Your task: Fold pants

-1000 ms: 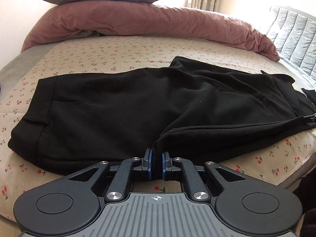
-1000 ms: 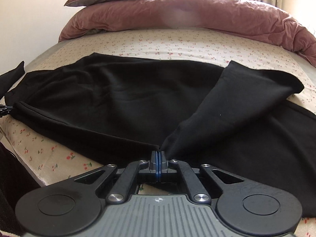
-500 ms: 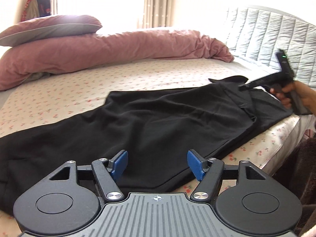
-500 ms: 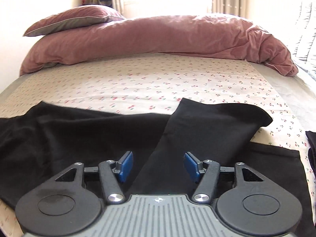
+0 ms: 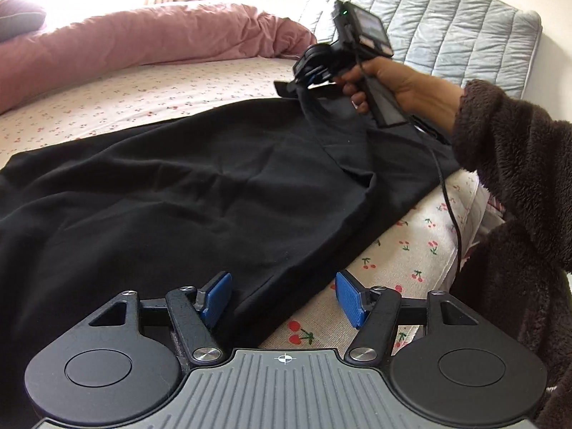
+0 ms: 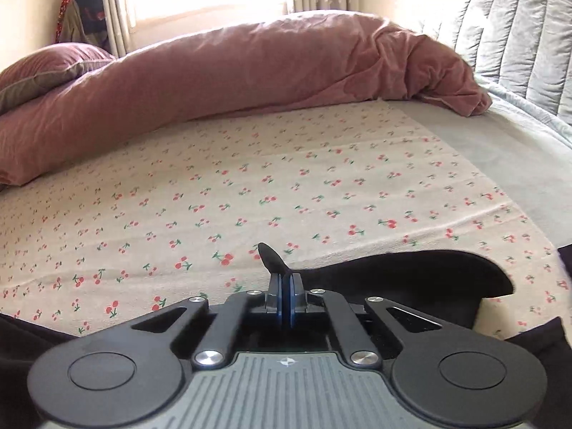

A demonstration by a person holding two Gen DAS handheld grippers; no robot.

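Observation:
The black pants (image 5: 186, 193) lie spread across the cherry-print bed sheet (image 5: 411, 246). My left gripper (image 5: 282, 298) is open, its blue pads on either side of the near edge of the pants. My right gripper (image 6: 285, 298) is shut on a corner of the pants (image 6: 411, 271), and a tip of black cloth sticks out above its pads. In the left wrist view the right gripper (image 5: 314, 75) is held in a hand at the far end of the pants and lifts a corner of the cloth off the bed.
A pink duvet (image 6: 221, 82) lies rolled along the far side of the bed, with a pillow (image 6: 43, 68) at its left. A grey quilted headboard (image 5: 447, 35) stands at the right. The person's brown fleece sleeve (image 5: 518, 186) is at the bed's right edge.
Both grippers let go of the pants' near edge and opened. The right gripper then moved to the far end and shut on a corner of cloth. The left swung right and stays open.

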